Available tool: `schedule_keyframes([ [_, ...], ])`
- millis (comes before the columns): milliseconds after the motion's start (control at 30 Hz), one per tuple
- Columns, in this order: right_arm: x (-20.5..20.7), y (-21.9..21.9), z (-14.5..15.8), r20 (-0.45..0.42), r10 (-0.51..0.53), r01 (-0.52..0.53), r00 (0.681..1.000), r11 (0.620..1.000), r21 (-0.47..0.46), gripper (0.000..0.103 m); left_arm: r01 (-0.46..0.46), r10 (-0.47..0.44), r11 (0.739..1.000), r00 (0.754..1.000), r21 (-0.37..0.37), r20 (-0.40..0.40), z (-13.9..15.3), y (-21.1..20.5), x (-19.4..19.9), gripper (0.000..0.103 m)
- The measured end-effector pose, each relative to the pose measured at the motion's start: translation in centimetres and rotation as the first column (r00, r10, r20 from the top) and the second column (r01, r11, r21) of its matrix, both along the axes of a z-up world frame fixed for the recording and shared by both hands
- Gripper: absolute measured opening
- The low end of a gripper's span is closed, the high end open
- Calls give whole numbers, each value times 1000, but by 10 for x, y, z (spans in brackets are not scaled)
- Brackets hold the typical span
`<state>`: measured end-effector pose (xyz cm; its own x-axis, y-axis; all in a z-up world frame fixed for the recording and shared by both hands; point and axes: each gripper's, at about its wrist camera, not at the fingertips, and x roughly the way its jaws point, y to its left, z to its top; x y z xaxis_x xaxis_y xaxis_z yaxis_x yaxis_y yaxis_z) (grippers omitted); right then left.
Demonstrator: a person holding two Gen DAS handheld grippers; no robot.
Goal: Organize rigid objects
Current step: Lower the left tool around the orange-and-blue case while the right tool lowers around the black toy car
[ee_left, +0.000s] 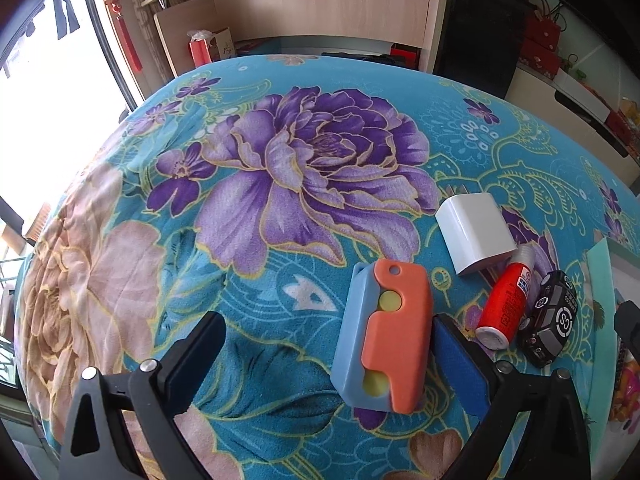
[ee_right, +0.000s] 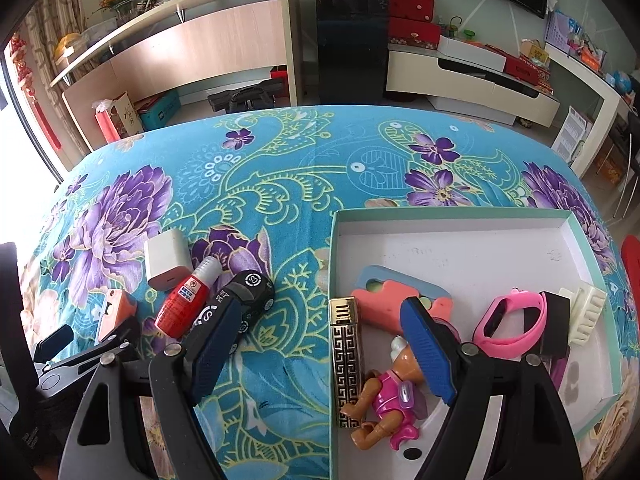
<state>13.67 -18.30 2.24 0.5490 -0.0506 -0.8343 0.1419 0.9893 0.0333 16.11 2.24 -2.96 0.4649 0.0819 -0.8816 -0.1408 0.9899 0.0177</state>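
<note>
White card lines the inside of the shallow box [ee_right: 472, 248], and its outer rim is pale green. The box lies on the blue flowered cloth [ee_right: 280, 168], on the right side in the right wrist view. Inside it, along the left wall, a gold and black patterned bar [ee_right: 346, 364] lies lengthwise. Next to it is a small brown figure in pink clothes [ee_right: 386, 404]. Behind these lies a blue and orange block [ee_right: 384, 300], flat on the floor of the box. More to the right are a pink wristband [ee_right: 508, 324] and a cream hair clip [ee_right: 586, 312], just beside each other; a black block [ee_right: 556, 326] stands between them in the view.

The right gripper [ee_right: 320, 352] hangs over the left wall of the box with its jaws wide apart; nothing is between the pads.

Outside the box, on the cloth, four things wait. A white charger [ee_left: 474, 232] lies furthest from the camera, then a red bottle with a white cap [ee_left: 504, 304] and a black toy car [ee_left: 550, 324], close side by side. A second blue and orange block [ee_left: 386, 332] lies nearest to the left gripper [ee_left: 324, 356]. This gripper also stands with jaws apart: the block touches or almost touches its right pad, the left pad is well away from it, so it is not clamped.
</note>
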Motion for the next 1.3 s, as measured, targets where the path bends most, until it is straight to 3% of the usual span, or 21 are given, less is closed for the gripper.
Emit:
schedule_keyframes([
  [100,1,10,0,17,33,-33,999,999,-2,82,17,-17,1000,1000,-7,-4,1,-2,0,90],
  [267,4,26,-5,19,91,-92,996,996,22,82,22,-22,1000,1000,-16,-9,4,-1,-2,84],
  [433,9,38,-15,-1,133,-133,991,990,56,78,2,-2,1000,1000,-29,-16,3,5,-2,84],
  [500,12,42,-22,-21,146,-145,989,988,56,69,0,0,1000,1000,-30,-17,3,5,-2,84],
  [733,17,47,-36,-34,151,-150,988,988,33,65,3,-4,999,1000,-35,-27,0,6,-1,84],
  [900,25,51,-47,-54,157,-154,986,987,54,52,7,-8,999,1000,-32,-30,-2,5,0,84],
  [1300,38,52,-48,-15,102,-102,995,994,-40,49,10,-11,1000,1000,-26,-29,-4,6,2,84],
])
